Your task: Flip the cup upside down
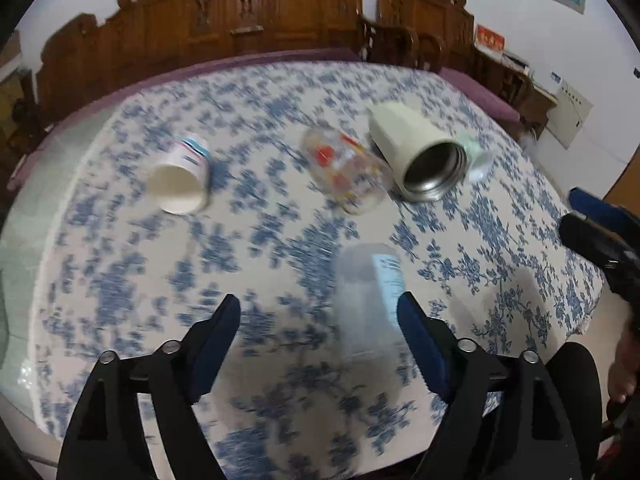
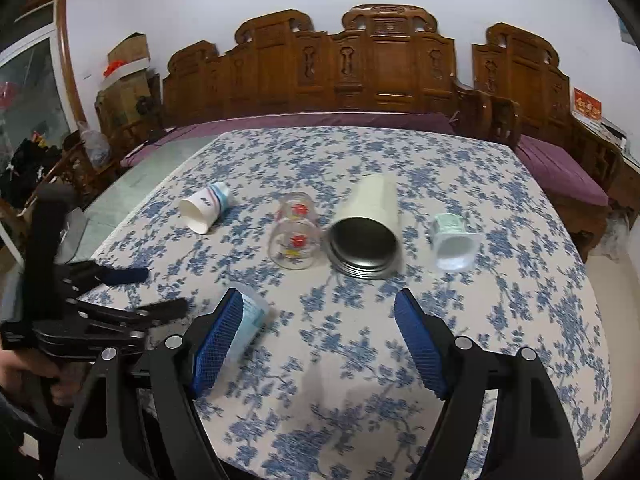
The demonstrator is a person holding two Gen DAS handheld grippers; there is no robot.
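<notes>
Blue-flowered cloth covers the surface, and five cups are on it, counted from the right wrist view. Four lie on their sides in a loose row across the middle: one white paper cup with blue and pink stripes at the left, one clear glass printed with red and yellow marks, one cream tumbler with a steel inside and its mouth facing the camera, and one small clear plastic cup with a green label at the right. The glass and the tumbler lie just beside each other.

The fifth, a translucent plastic cup with a pale blue label, stands nearer the front edge, apart from the row; it is blurred, so I cannot tell which end is up. In the left wrist view it stands between the spread fingers of the left gripper, close to the right-hand finger, with nothing clamped.

Two grippers show. The right gripper is also spread wide and holds nothing.

Behind the surface stand carved wooden benches with purple cushions.
</notes>
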